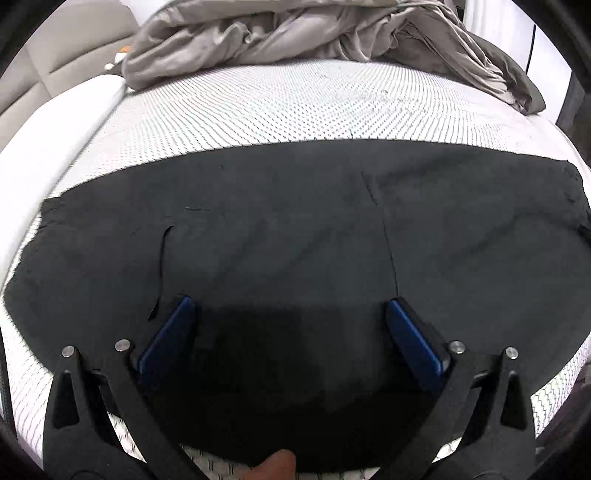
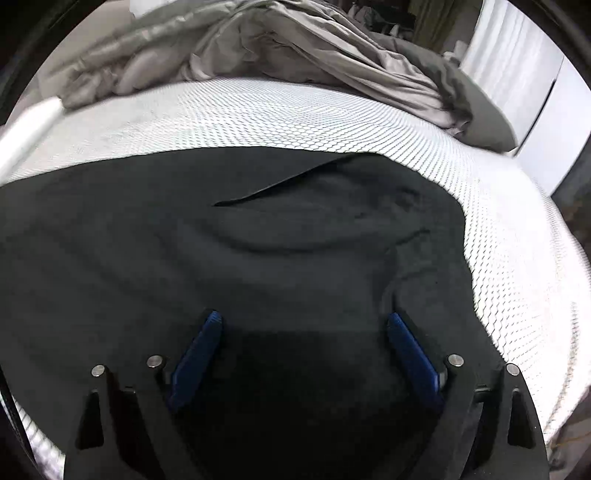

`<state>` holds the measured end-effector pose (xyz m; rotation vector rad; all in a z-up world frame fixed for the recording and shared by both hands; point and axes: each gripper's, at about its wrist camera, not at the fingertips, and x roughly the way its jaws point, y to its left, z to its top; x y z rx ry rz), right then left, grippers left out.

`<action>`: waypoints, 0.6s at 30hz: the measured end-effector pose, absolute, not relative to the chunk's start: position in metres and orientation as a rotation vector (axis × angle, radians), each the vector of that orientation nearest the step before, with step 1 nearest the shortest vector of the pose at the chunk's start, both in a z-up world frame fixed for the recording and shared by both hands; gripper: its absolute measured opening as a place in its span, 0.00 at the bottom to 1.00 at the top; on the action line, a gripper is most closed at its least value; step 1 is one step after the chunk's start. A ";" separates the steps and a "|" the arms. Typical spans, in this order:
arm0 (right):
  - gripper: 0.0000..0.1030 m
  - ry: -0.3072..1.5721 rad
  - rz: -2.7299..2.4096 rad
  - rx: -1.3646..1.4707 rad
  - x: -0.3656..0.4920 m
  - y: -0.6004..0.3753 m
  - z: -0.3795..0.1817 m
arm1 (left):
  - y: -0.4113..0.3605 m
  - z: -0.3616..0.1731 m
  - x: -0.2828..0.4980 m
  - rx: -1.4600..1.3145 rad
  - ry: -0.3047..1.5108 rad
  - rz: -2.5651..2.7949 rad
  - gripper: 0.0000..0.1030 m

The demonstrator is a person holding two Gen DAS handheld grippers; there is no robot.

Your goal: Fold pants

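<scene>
Black pants [image 1: 295, 229] lie flat across a white patterned mattress [image 1: 258, 107], stretching from left to right. My left gripper [image 1: 290, 301] is open, its blue pads spread just above the near part of the fabric, holding nothing. The same pants [image 2: 221, 251] fill the right wrist view, with a raised fold and a rumpled end at the right. My right gripper [image 2: 303, 315] is open over the fabric, near that rumpled end, holding nothing.
A crumpled grey duvet [image 1: 314, 33] is piled at the far side of the mattress and also shows in the right wrist view [image 2: 295, 48]. A beige headboard [image 1: 55, 55] is at the far left. White cupboards [image 2: 535, 92] stand at the right.
</scene>
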<state>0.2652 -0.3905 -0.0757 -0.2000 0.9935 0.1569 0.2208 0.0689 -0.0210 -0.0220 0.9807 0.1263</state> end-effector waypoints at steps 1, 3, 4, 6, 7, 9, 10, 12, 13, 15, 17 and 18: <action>0.89 0.981 0.143 -0.228 0.263 -0.384 -0.072 | 0.061 -0.014 0.220 -0.034 0.967 0.113 0.99; 0.86 0.979 0.183 -0.231 0.260 -0.361 -0.062 | 0.046 -0.006 0.212 -0.054 0.934 0.036 0.99; 0.86 0.971 0.240 -0.211 0.257 -0.348 -0.058 | 0.024 0.001 0.212 -0.045 0.910 -0.026 0.99; 0.86 0.933 0.389 -0.209 0.246 -0.303 -0.045 | -0.013 0.007 0.210 -0.033 0.887 -0.103 0.99; 0.86 0.926 0.440 -0.219 0.240 -0.284 -0.042 | -0.038 0.005 0.213 -0.031 0.894 -0.169 0.99; 0.87 0.925 0.570 -0.242 0.229 -0.246 -0.041 | -0.076 -0.004 0.214 0.015 0.939 -0.286 0.99; 0.87 0.937 0.633 -0.276 0.222 -0.227 -0.043 | -0.088 -0.009 0.215 0.059 0.962 -0.315 0.99; 0.87 0.934 0.630 -0.363 0.216 -0.214 -0.050 | -0.106 -0.026 0.209 0.213 0.995 -0.339 1.00; 0.87 0.933 0.601 -0.390 0.216 -0.219 -0.054 | -0.098 -0.030 0.202 0.230 0.985 -0.348 1.00; 0.87 0.979 0.543 -0.357 0.224 -0.257 -0.065 | -0.077 -0.029 0.195 0.186 0.988 -0.365 1.00; 0.86 0.996 0.450 -0.342 0.227 -0.309 -0.069 | -0.042 -0.027 0.184 0.136 0.988 -0.334 1.00; 0.87 0.982 0.358 -0.351 0.228 -0.343 -0.068 | -0.027 -0.027 0.181 0.111 0.988 -0.316 1.00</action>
